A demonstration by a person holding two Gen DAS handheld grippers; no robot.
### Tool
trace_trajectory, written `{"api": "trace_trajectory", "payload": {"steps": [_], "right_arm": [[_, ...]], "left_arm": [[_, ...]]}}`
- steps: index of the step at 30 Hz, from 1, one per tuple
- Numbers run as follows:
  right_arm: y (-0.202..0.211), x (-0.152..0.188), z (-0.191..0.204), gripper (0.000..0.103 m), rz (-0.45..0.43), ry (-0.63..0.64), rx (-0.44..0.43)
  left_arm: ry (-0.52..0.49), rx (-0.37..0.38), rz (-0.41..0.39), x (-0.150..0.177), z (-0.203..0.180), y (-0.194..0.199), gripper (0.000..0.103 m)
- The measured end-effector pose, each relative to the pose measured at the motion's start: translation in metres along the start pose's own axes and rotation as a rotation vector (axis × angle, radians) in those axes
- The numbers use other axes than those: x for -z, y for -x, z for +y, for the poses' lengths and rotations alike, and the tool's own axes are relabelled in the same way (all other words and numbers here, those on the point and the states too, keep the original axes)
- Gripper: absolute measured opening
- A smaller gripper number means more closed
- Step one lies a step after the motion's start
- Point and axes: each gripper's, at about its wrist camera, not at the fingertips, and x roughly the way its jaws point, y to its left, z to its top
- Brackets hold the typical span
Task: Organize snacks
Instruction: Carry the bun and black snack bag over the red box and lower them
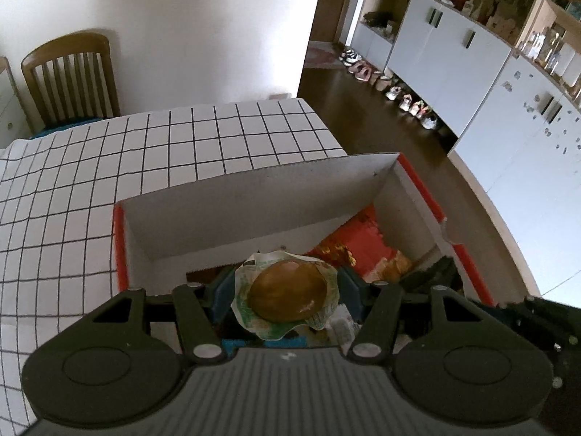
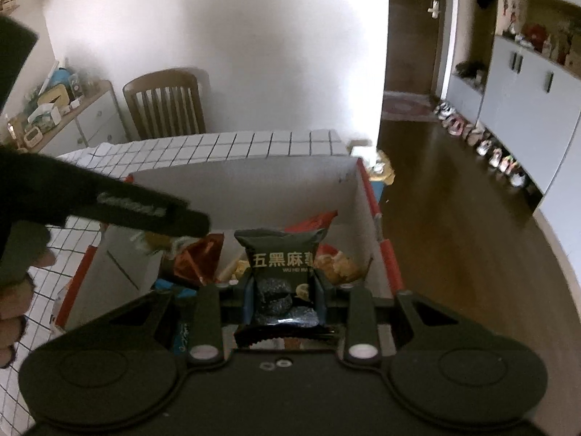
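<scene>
My left gripper [image 1: 287,290] is shut on a round brown pastry in a clear wrapper with a green-white frill [image 1: 287,296], held over the near end of an open cardboard box [image 1: 254,196] with red outer sides. Red and gold snack packets [image 1: 363,250] lie on the box floor. My right gripper [image 2: 283,292] is shut on a black snack packet with white Chinese lettering [image 2: 281,258], above the same box [image 2: 254,185]. Red and orange packets [image 2: 199,258] lie inside it. The left gripper's dark body [image 2: 120,207] crosses the left of the right wrist view.
The box stands on a table with a white black-grid cloth [image 1: 109,167], near its right edge. A wooden chair [image 1: 69,76] stands behind the table at the wall. A person's hand [image 2: 14,312] shows at the left. Shoes [image 1: 399,98] line the cabinets across the dark floor.
</scene>
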Motion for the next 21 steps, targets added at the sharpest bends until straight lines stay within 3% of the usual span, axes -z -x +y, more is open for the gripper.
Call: {"api": "trace_trajectory", "payload": {"steps": [21], "right_arm": [[-0.051, 0.013, 0.003, 0.031, 0.129, 0.026, -0.03]], "left_arm": [[-0.043, -0.013, 0.121, -0.002, -0.013, -0.066, 0.063]]}}
